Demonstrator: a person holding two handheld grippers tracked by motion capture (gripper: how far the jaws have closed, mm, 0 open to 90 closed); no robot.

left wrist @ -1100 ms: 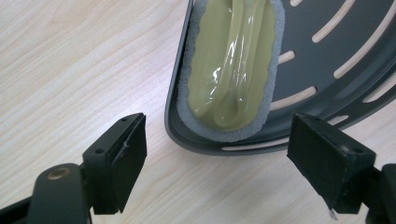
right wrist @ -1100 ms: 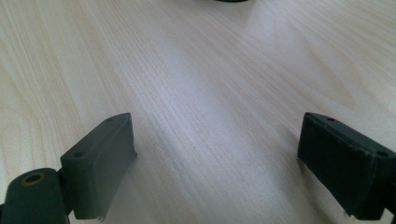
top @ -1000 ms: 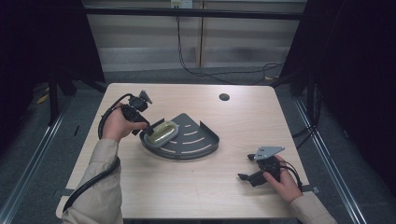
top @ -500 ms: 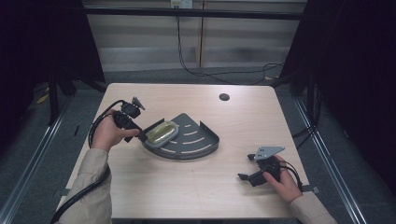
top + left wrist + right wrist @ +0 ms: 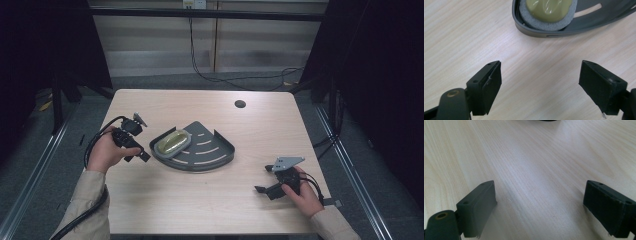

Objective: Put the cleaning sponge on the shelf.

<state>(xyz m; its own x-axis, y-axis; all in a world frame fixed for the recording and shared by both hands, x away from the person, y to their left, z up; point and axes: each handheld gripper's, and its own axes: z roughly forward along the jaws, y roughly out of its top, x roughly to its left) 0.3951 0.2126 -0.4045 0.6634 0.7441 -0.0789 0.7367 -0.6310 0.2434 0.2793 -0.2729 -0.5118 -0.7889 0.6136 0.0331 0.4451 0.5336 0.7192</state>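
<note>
We've got the left gripper (image 5: 142, 155) just left of the tray (image 5: 220, 155) with jaws wide apart, probably lined up on the sponge (image 5: 172, 143) in its left corner, while the right gripper (image 5: 265, 190), also gaping, sits idle near-right.

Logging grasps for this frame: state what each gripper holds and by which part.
Nothing is held. The left gripper is open over bare table beside the grey tray; the right gripper is open too.
</note>
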